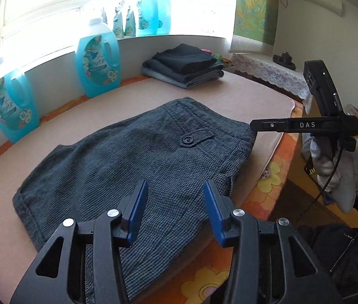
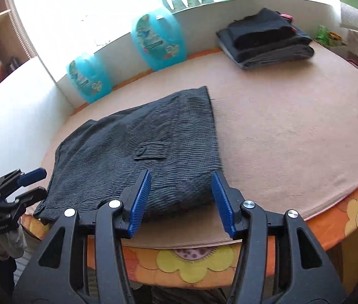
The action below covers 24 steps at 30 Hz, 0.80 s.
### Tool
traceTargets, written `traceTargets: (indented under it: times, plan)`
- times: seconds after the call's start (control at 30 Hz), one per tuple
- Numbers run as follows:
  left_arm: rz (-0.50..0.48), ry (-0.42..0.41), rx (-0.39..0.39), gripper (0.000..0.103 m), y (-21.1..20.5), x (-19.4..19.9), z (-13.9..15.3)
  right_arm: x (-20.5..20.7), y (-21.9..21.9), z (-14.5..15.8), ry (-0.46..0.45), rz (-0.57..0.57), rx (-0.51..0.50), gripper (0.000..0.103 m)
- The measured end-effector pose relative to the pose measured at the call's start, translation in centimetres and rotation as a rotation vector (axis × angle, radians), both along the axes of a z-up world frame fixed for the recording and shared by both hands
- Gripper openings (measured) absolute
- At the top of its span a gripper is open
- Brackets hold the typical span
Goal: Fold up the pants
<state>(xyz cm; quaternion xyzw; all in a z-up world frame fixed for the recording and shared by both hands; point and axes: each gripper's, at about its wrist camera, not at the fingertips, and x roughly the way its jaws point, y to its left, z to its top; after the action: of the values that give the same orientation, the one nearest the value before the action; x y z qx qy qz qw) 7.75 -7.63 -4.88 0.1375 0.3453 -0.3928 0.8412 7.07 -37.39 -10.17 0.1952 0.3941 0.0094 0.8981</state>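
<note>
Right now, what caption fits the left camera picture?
Open left tongs hover over folded dark grey textured pants on a peach blanket.

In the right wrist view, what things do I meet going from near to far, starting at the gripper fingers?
Right gripper with blue ribbed pads, open → dark grey textured pants lying on the beige cloth → turquoise detergent bottle against the white wall → bright window sill with more bottles.

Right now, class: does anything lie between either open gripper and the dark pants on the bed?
Nothing visible does. The left gripper and right gripper both hover open right at the pants, unobstructed.
</note>
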Motion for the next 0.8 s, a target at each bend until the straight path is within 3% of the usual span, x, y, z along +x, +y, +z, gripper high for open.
traceTargets:
  times: [0.13,0.27,0.47,0.63,0.73,0.8]
  plan:
    - [-0.116,0.000,0.050,0.044,-5.2,-0.6,-1.3,-0.5,-3.2,-1.4,0.033,-0.054,0.042,0.053]
    - [-0.214,-0.003,0.098,0.045,-9.7,-1.2,-2.0,-0.3,-3.6,-1.9,0.041,-0.058,0.068,0.053]
    - [-0.278,0.020,0.215,0.046,-14.5,-0.9,-4.2,0.0,-4.1,-2.1,0.048,-0.057,0.107,0.053]
    - [-0.279,-0.024,0.305,0.045,-15.6,-0.7,-5.5,-0.4,-4.6,-2.4,0.053,-0.071,0.179,0.053]
    - [-0.266,-0.025,0.292,0.026,-15.3,0.0,-5.8,-0.8,-5.0,-2.8,0.054,-0.090,0.232,0.058]
    - [-0.244,0.046,0.211,0.023,-14.4,1.3,-5.3,-1.1,-5.0,-3.0,0.061,-0.094,0.255,0.059]
